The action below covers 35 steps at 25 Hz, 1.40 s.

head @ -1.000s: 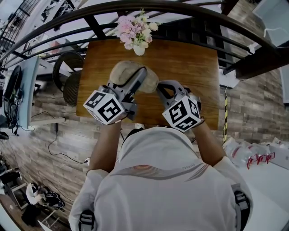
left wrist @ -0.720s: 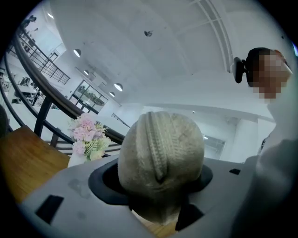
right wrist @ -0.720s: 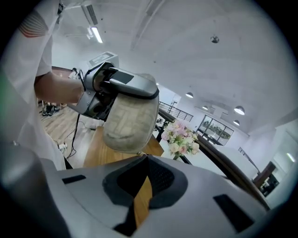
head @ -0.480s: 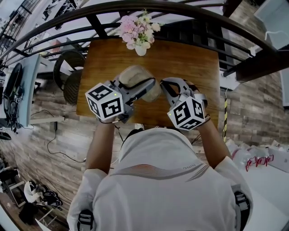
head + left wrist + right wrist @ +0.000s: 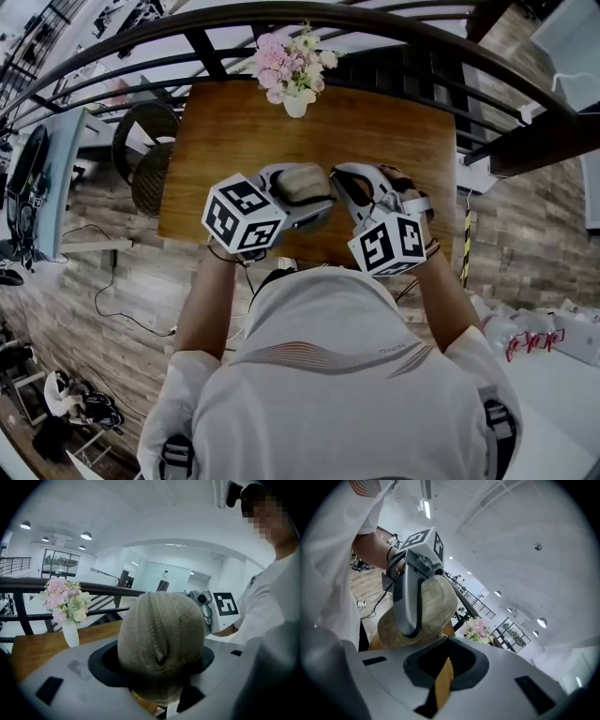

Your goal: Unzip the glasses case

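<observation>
Head view, centre: case over the table, clamped between left gripper jaws, set wide. Right gripper just beside the case, jaws closed together.

The left forearm, bare, reaches forward with its elbow bent, and ends at the left tool. That tool's jaws stand wide and press on both sides of the glasses case, which it holds up. Its marker cube sits near the wrist, tilted outward. The right forearm comes in alongside. The right tool angles inward toward the left one, and its jaws are brought together with nothing gripped. Their tips are just beside the left tool. Both tools point forward and slightly down.
</observation>
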Tool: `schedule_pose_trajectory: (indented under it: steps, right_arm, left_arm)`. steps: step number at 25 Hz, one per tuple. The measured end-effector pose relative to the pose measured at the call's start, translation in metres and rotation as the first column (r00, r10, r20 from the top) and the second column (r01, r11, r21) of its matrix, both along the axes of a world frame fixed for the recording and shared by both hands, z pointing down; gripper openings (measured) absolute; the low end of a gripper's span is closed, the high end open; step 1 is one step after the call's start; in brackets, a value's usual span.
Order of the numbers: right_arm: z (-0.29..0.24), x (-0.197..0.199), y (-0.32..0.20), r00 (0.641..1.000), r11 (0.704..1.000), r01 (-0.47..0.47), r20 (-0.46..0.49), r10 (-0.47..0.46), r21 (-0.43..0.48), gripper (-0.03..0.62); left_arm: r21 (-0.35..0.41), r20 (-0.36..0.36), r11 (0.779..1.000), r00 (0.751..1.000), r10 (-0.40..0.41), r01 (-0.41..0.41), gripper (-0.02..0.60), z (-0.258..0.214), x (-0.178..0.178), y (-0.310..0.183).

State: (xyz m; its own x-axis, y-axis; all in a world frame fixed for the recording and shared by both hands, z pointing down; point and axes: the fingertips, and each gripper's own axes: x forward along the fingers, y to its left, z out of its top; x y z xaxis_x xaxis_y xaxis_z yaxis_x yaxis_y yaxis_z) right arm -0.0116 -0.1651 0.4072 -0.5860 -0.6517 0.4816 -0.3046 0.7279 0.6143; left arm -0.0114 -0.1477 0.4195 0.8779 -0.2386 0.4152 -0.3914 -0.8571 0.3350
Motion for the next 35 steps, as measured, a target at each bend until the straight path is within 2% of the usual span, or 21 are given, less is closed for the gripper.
schedule_pose_trajectory:
  steps: [4, 8, 11, 15, 18, 20, 21, 22, 24, 26, 27, 30, 32, 34, 35]
  right_arm:
    - [-0.007, -0.005, 0.001, 0.999, 0.998, 0.024, -0.032, -0.022, 0.060, 0.048]
    - [-0.007, -0.010, 0.008, 0.989, 0.989, 0.102, -0.122, -0.088, 0.112, 0.048]
    - [-0.001, -0.014, 0.017, 0.966, 0.974, 0.178, -0.214, -0.146, 0.138, 0.048]
    - [0.002, -0.024, 0.029, 0.932, 0.951, 0.268, -0.291, -0.215, 0.153, 0.048]
    - [0.008, -0.025, 0.033, 0.923, 0.948, 0.284, -0.308, -0.230, 0.142, 0.049]
    - [0.010, -0.024, 0.034, 0.926, 0.951, 0.279, -0.300, -0.230, 0.133, 0.049]
    - [0.010, -0.024, 0.035, 0.929, 0.953, 0.274, -0.291, -0.227, 0.131, 0.049]
    - [0.010, -0.024, 0.035, 0.935, 0.956, 0.265, -0.277, -0.221, 0.130, 0.049]
    - [0.007, -0.023, 0.034, 0.952, 0.964, 0.233, -0.233, -0.200, 0.127, 0.052]
    - [0.000, -0.022, 0.029, 0.974, 0.975, 0.188, -0.153, -0.169, 0.115, 0.052]
    - [-0.005, -0.020, 0.025, 0.983, 0.981, 0.161, -0.102, -0.150, 0.106, 0.071]
    - [-0.023, -0.010, 0.014, 0.994, 0.995, 0.083, 0.063, -0.087, 0.060, 0.171]
    - [-0.033, -0.007, 0.011, 0.986, 0.998, 0.051, 0.154, -0.056, 0.036, 0.187]
    - [-0.036, -0.007, 0.011, 0.988, 0.997, 0.050, 0.144, -0.058, 0.057, 0.186]
    - [-0.033, -0.007, 0.012, 0.994, 0.994, 0.060, 0.085, -0.068, 0.092, 0.186]
  left_arm:
    - [0.023, 0.171, 0.996, 0.982, 0.078, -0.083, 0.287, 0.031, 0.002, 0.011]
    - [0.006, 0.248, 0.992, 0.961, 0.124, -0.130, 0.287, 0.051, 0.004, 0.018]
    - [-0.006, 0.361, 0.981, 0.915, 0.181, -0.192, 0.287, 0.069, 0.003, 0.025]
    - [-0.030, 0.481, 0.966, 0.843, 0.239, -0.257, 0.287, 0.088, 0.004, 0.032]
    - [-0.020, 0.526, 0.962, 0.815, 0.243, -0.274, 0.287, 0.101, 0.007, 0.030]
    - [-0.040, 0.536, 0.959, 0.804, 0.258, -0.282, 0.287, 0.105, 0.007, 0.033]
    - [-0.043, 0.522, 0.957, 0.810, 0.267, -0.288, 0.287, 0.105, 0.008, 0.035]
    - [-0.036, 0.496, 0.956, 0.826, 0.269, -0.290, 0.287, 0.102, 0.011, 0.036]
    - [0.000, 0.409, 0.965, 0.881, 0.239, -0.262, 0.288, 0.090, 0.016, 0.034]
    - [0.072, 0.317, 0.980, 0.936, 0.154, -0.185, 0.288, 0.076, 0.017, 0.023]
    - [0.121, 0.290, 0.982, 0.952, 0.102, -0.142, 0.288, 0.070, 0.017, 0.016]
    - [0.267, 0.258, 0.963, 0.965, -0.034, -0.038, 0.288, 0.054, 0.013, -0.002]
    - [0.312, 0.235, 0.950, 0.969, -0.080, 0.002, 0.288, 0.045, 0.012, -0.007]
    - [0.319, 0.260, 0.948, 0.961, -0.092, 0.004, 0.288, 0.044, 0.011, -0.008]
    - [0.327, 0.290, 0.945, 0.952, -0.100, 0.000, 0.288, 0.045, 0.008, -0.009]
